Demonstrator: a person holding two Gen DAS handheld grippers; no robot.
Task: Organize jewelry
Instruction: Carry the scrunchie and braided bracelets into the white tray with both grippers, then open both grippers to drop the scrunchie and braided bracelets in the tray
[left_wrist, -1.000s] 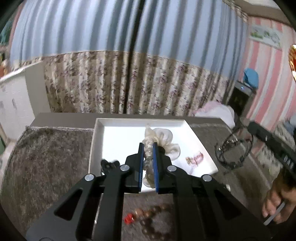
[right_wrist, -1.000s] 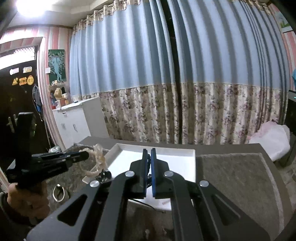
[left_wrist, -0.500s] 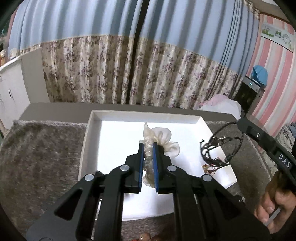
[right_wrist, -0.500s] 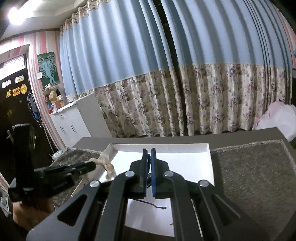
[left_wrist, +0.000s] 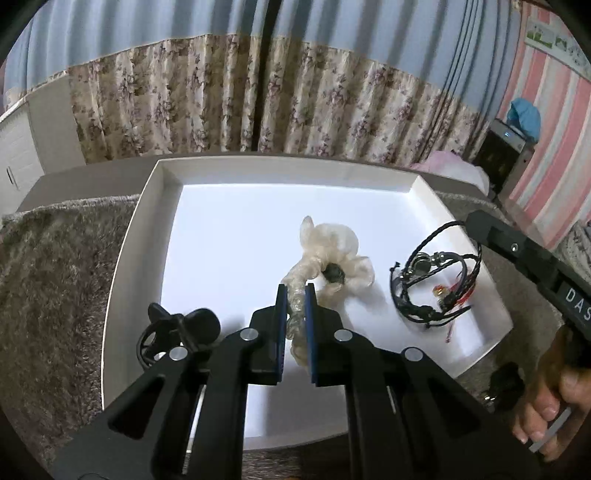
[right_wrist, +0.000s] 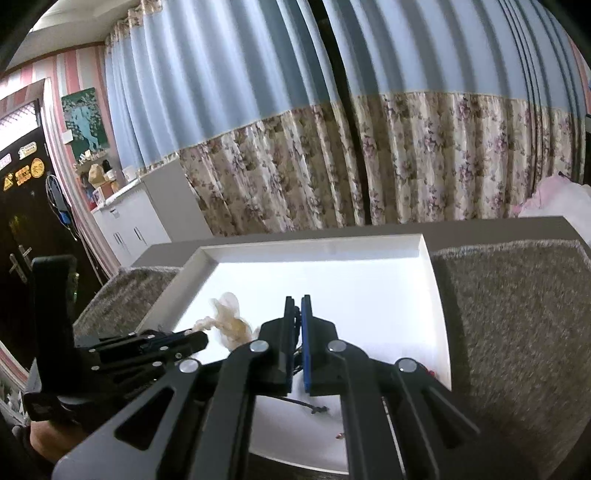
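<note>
A: Lowering both loads into the white tray (left_wrist: 155, 206) — that is how it reads against a second ago, when the tray sat further below and ahead of each pair of jaws.

B: What does the left gripper (left_wrist: 295, 295) carry?

A: A cream organza scrunchie (left_wrist: 328, 254). The jaws stand narrow, pinching its twisted tail, and the puffed part lies just ahead of the tips, apparently touching the tray floor now rather than hanging.

B: And the right gripper (right_wrist: 296, 306)?

A: Jaws nearly closed on a black cord bracelet bundle (left_wrist: 436, 280). From its own camera only thin dark cords show between and under the blades, so I judge the grip mostly from the left view, where the bundle hangs off the tip low over the tray's right part.

B: Anything already put away?

A: A black hair clip (left_wrist: 177, 328) lies in the tray, left of the left jaws. The grey fuzzy mat (left_wrist: 55, 277) surrounds the tray.

B: So what does it mean?

A: Both pieces look ready to release; opening is probably the next move.
</note>
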